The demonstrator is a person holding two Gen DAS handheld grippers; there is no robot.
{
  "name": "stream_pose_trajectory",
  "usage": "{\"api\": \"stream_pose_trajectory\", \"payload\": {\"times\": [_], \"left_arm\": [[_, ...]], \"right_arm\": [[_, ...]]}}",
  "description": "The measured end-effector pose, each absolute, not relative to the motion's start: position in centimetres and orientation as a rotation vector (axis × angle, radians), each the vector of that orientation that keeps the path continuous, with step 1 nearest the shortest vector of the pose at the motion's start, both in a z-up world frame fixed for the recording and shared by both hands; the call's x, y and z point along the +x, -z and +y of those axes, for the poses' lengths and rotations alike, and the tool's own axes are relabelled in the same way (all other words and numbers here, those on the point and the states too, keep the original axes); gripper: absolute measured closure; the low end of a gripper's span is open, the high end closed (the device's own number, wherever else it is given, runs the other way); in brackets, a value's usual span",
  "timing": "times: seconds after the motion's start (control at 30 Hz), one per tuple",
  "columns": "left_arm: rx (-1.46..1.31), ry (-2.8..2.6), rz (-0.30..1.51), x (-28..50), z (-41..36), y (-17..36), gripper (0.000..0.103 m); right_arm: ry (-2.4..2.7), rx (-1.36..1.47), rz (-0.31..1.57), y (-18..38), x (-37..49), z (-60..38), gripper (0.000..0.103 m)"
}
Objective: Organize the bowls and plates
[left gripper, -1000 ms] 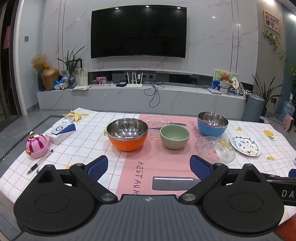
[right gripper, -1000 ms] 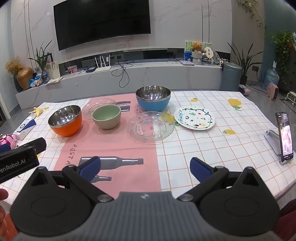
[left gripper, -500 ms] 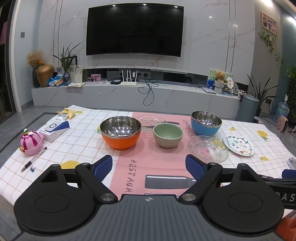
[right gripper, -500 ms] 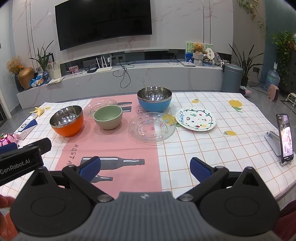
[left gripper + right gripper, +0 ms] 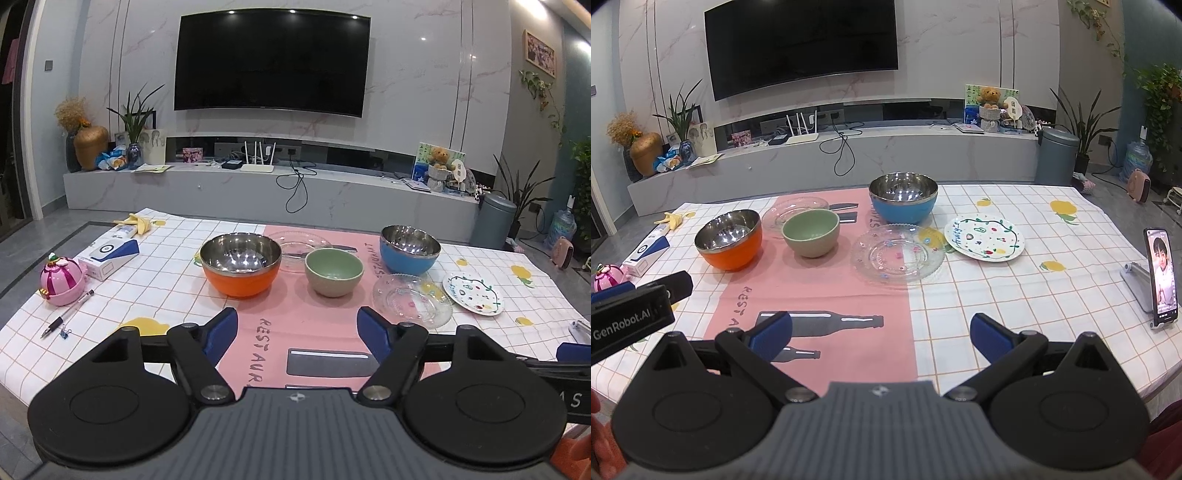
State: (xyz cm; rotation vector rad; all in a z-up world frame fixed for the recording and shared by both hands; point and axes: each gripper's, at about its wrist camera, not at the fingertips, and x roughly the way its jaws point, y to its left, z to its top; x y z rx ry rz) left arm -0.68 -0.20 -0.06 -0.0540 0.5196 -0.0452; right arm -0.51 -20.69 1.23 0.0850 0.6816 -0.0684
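On the tablecloth stand an orange steel bowl [image 5: 241, 264] [image 5: 729, 238], a green bowl [image 5: 333, 271] [image 5: 810, 231] and a blue steel bowl [image 5: 410, 249] [image 5: 903, 201]. A clear glass plate [image 5: 412, 300] [image 5: 897, 256] lies in front of the blue bowl, a second glass plate [image 5: 299, 242] [image 5: 792, 212] behind the green bowl, and a white patterned plate [image 5: 472, 293] [image 5: 984, 238] to the right. My left gripper [image 5: 298, 330] is open and empty, short of the bowls. My right gripper [image 5: 881, 330] is open and empty, above the near cloth.
A pink toy [image 5: 61, 278], a pen [image 5: 66, 314], a blue-white box [image 5: 109, 256] and a banana peel [image 5: 135, 221] lie at the left. A phone on a stand [image 5: 1160, 277] is at the right edge. The left gripper's body [image 5: 631, 314] shows at the right wrist view's left.
The left gripper has moved forward and slightly up toward the bowls, its fingers closer together than before. The right gripper has edged a little forward. Nothing on the table has moved.
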Motion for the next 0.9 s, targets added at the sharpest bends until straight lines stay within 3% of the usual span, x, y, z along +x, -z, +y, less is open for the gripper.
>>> {"api": "stream_pose_trajectory", "payload": {"times": [0.9], "left_arm": [[-0.076, 0.041, 0.564, -0.75, 0.61, 0.5, 0.016]], "right_arm": [[0.07, 0.064, 0.692, -1.09, -0.78, -19.86, 0.003]]}}
